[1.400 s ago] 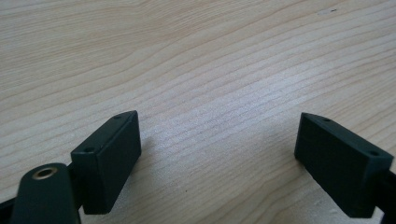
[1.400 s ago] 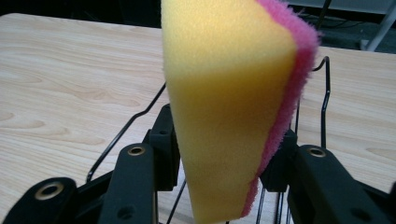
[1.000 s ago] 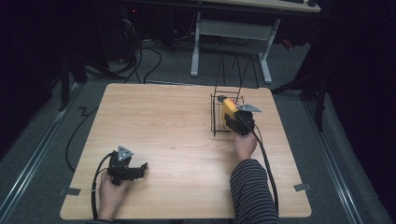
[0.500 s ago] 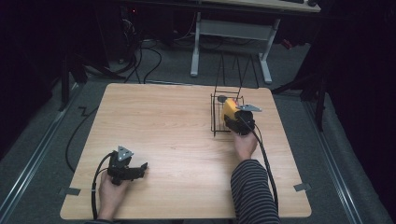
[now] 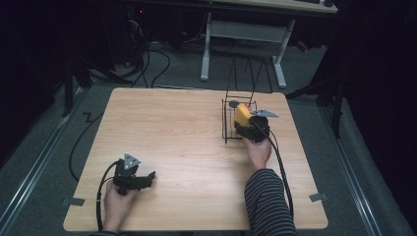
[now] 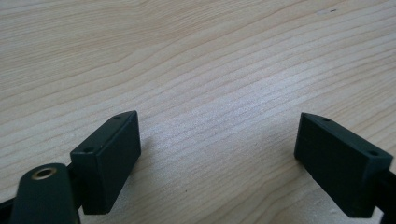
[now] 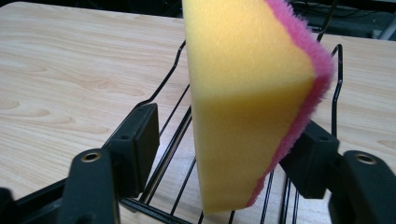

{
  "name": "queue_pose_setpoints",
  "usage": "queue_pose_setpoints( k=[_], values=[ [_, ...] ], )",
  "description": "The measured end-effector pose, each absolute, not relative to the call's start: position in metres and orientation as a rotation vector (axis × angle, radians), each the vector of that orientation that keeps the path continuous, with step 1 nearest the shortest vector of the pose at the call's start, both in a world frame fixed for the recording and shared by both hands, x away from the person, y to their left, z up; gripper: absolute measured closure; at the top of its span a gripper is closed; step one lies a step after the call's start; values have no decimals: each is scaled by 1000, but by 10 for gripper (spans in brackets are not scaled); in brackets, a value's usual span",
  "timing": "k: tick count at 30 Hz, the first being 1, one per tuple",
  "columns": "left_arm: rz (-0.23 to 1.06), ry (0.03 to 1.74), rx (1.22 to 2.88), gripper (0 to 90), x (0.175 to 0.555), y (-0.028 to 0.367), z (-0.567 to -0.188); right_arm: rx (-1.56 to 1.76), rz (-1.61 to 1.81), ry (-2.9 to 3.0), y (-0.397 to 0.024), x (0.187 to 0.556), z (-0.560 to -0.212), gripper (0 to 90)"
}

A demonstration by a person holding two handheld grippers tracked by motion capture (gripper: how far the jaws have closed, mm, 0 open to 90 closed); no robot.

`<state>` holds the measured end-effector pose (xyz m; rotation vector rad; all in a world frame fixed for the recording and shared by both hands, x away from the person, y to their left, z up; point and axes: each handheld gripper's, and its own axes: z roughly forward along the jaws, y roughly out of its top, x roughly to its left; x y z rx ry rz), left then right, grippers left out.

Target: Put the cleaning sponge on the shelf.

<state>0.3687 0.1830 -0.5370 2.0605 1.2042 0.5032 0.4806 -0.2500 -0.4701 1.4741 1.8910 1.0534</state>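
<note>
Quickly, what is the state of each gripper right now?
Left gripper: open, holding nothing.
Right gripper: jaws apart around the sponge; grip cannot be told.

The sponge [image 7: 243,102] runs off the top edge in the right gripper view. Whether both jaws touch it is unclear. A small dark object [image 5: 233,103] inside the wire rack [image 5: 227,123] is too small to identify.

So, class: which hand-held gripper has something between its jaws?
The right hand-held gripper, at the wire rack, has a yellow-pink sponge; the left is bare.

sponge [image 7: 243,93]: yellow foam, pink fuzzy backing | wire rack [image 5: 231,123]: black | tabletop [image 5: 177,132]: pale wood grain | both grippers' jaws: black | sleeve [image 5: 268,204]: dark with thin light stripes | floor [image 5: 373,196]: grey carpet
</note>
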Motion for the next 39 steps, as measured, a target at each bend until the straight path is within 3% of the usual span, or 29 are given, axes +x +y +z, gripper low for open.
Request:
queue_pose_setpoints(
  k=[6,16,39],
  values=[
    [503,1204,2061,150,369,183,-537,1481,1081,1911,-255,474,-462,239],
    [503,1204,2061,150,369,183,-537,1435,1081,1937,-256,460,-447,191],
    [503,1204,2060,150,369,183,-537,1308,1102,1922,-260,424,-416,239]
  ],
)
